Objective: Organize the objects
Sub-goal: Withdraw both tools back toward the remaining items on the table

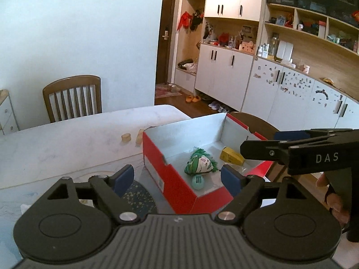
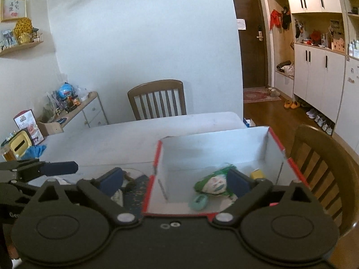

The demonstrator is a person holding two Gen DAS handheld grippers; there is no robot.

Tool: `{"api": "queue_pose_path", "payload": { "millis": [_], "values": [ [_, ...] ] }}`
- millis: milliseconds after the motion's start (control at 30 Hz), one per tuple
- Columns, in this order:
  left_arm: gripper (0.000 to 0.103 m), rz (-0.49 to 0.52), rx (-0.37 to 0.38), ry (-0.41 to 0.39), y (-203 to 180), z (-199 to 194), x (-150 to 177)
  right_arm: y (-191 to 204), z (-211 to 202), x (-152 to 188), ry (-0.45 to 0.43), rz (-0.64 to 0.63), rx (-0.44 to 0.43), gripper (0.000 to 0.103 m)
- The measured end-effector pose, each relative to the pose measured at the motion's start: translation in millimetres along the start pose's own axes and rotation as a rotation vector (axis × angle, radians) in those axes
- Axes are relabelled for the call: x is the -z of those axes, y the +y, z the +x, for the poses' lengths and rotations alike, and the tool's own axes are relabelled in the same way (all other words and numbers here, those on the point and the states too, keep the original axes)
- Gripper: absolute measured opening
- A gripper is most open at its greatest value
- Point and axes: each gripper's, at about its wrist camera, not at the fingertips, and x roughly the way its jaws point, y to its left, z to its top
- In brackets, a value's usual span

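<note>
Left wrist view: left hand-held gripper jaws apart, empty. Red box at the worktop's right edge, collecting green pouch, yellow carton, teal ball; two wooden pieces remain outside. Right wrist view: right hand-held gripper apart, empty, above box; chair close beside.

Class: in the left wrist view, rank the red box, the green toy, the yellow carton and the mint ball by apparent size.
1. red box
2. green toy
3. yellow carton
4. mint ball
The ball lies nearer the camera than the carton, so their true order is unsure.
</note>
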Motion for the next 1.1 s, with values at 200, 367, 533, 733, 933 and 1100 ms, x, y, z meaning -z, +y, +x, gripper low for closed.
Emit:
{"api": "queue_pose_path", "payload": {
  "millis": [200, 367, 533, 733, 933, 1100],
  "values": [
    [0.103, -0.019, -0.009, -0.019, 29, -21, 13, 29, 0, 9, 0.006, 0.02, 0.004, 0.102],
    [0.103, -0.03, -0.018, -0.038, 51, -35, 24, 53, 2, 15, 0.004, 0.007, 0.018, 0.102],
    [0.103, -0.046, -0.045, -0.071, 76, -49, 36, 78, 9, 20, 0.008, -0.013, 0.028, 0.102],
    [0.103, -0.051, -0.086, -0.078, 110, -58, 48, 108, 20, 26, -0.007, -0.054, 0.028, 0.102],
    [0.103, -0.127, -0.13, -0.07, 147, -67, 62, 133, 38, 28, 0.011, -0.094, 0.005, 0.102],
    [0.103, -0.144, -0.186, -0.079, 169, -73, 71, 149, 56, 25, 0.05, -0.11, -0.036, 0.102]
  ]
}}
